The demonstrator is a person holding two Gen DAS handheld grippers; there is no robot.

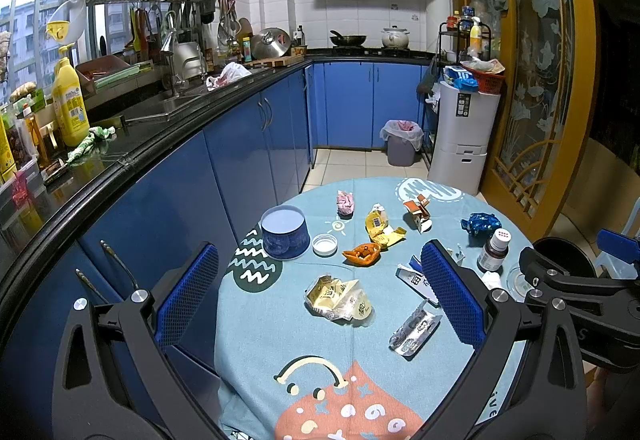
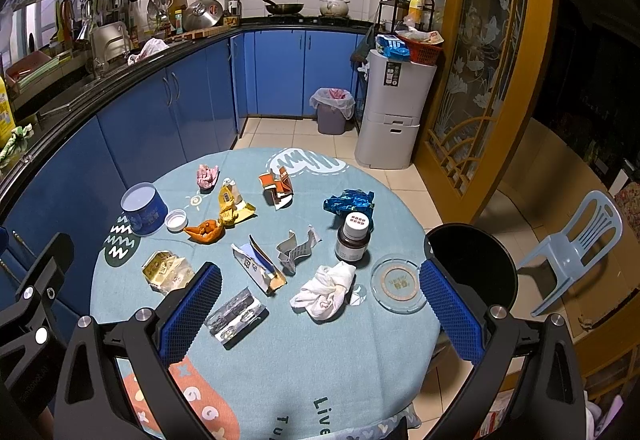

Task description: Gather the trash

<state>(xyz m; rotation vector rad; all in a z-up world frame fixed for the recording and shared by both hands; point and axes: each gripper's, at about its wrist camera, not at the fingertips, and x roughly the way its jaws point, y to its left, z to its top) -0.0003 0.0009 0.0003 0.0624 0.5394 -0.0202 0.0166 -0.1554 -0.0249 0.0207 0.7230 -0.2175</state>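
On your table, the tin sits far left, the bottle right, wrappers between them.

In the left wrist view, the blue pad of the left gripper at lower right covers part of the torn white carton, and the right gripper at the right edge hides most of the glass ashtray and black bin. Print on the brown bottle is too small to read. The tablecloth is cut off at the bottom edge.
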